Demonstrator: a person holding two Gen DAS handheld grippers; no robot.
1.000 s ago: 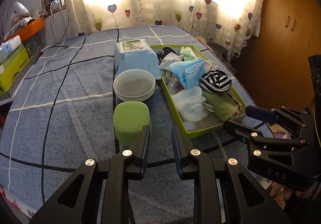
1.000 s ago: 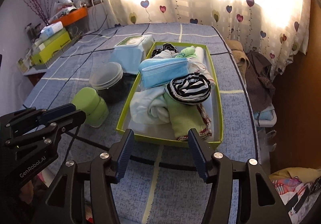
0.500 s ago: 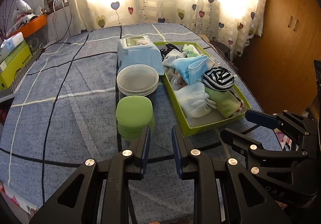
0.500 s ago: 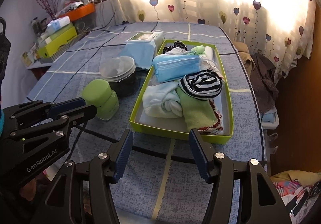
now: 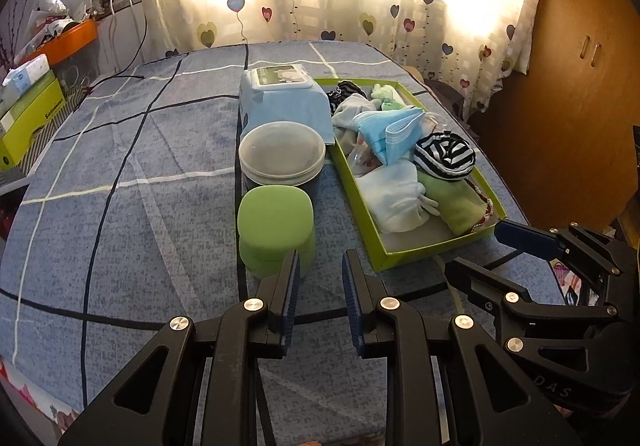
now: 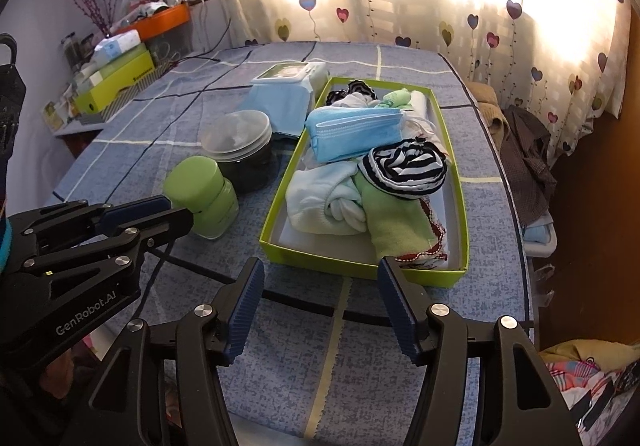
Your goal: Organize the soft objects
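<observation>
Holding a heap of soft things: shallow lime-green rectangular cardboard tray (image 6: 362,268) on the blue checked desk cloth (image 5: 120,214). Inside, at twelve o'clock, a small black-and-white item and a pale green toy; toward the middle, a folded light-blue pleated face mask (image 6: 354,132); beside it a black-and-white striped rolled fabric (image 6: 404,166); at six o'clock, a white bundled cloth (image 6: 320,206) touching a green folded towel with red trim (image 6: 396,226). At nine o'clock of the tray: green lidded plastic jar (image 5: 276,226), clear-lidded round tub (image 5: 282,156), blue wet-wipes pack (image 5: 284,102). Left tongs (image 5: 318,288) narrowly parted, gripping nothing. Right tongs (image 6: 320,306) spread wide, empty, near the tray's front rim.
</observation>
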